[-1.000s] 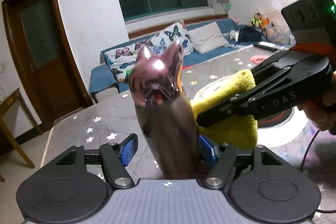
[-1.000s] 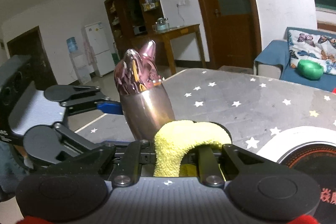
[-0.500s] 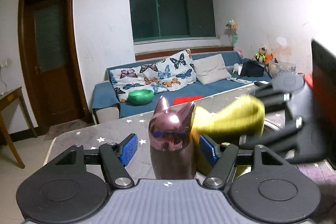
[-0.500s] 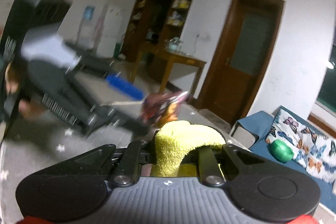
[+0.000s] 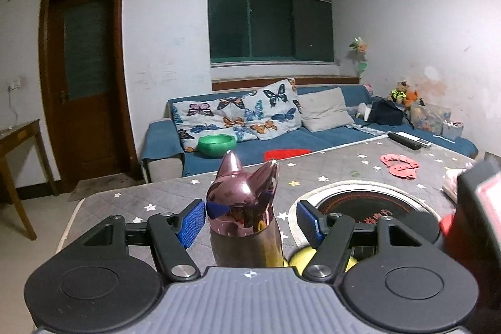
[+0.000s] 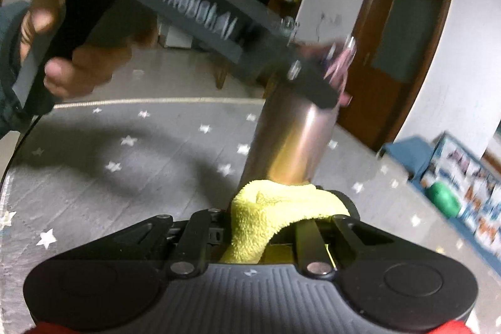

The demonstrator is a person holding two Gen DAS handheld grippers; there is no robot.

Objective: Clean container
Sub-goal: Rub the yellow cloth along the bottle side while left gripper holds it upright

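A shiny metal bottle with a pink cat-ear lid stands between my left gripper's blue pads, which stand apart from its sides; the jaws are wide. In the right wrist view the bottle rises just ahead, with the left gripper's arm across its top. My right gripper is shut on a yellow cloth, which presses against the bottle's lower body. A bit of the cloth shows low in the left wrist view.
The bottle stands on a grey star-patterned table. A round black cooktop with a white rim lies to the right, with pink paper pieces and a remote beyond. A blue sofa with a green bowl lies behind.
The bottle has gone from tilted and lifted to upright on the table. The cloth in my right gripper has moved down from the upper side to the bottle's lower body.
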